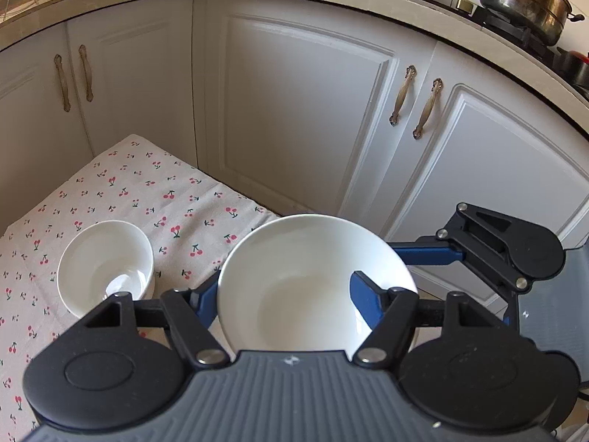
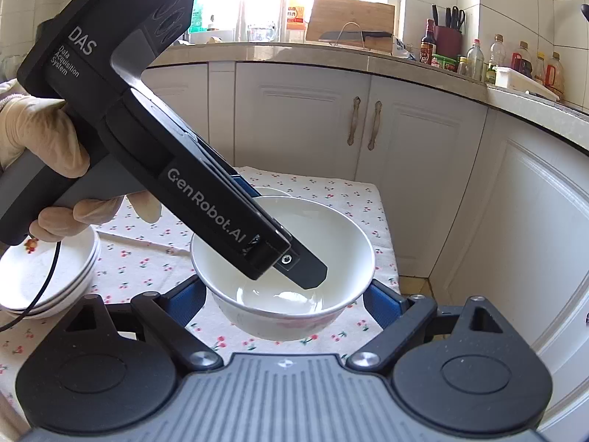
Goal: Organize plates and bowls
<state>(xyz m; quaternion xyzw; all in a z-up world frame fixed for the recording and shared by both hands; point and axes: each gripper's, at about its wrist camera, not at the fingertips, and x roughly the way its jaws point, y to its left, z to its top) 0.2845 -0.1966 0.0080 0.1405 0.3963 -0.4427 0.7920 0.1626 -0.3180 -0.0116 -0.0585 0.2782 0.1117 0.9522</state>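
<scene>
A white bowl [image 1: 294,294] hangs just above the cherry-print cloth near the table's right edge, and both grippers hold it. My left gripper [image 1: 283,291] is shut on it, with one blue finger [image 1: 362,291] inside the bowl and the other outside its left wall. In the right wrist view the same bowl [image 2: 331,243] sits between the blue fingers of my right gripper [image 2: 287,298], which clasp its outer sides. The left gripper's black finger [image 2: 309,272] dips into it from above. A second white bowl [image 1: 105,265] stands on the cloth to the left.
Stacked white shallow plates [image 2: 44,280] sit at the table's left. A gloved hand [image 2: 36,136] holds the left tool. White cabinet doors [image 1: 302,110] stand close behind the table [image 1: 154,191]. A steel pot [image 1: 522,0] is on the stove and bottles [image 2: 522,59] line the counter.
</scene>
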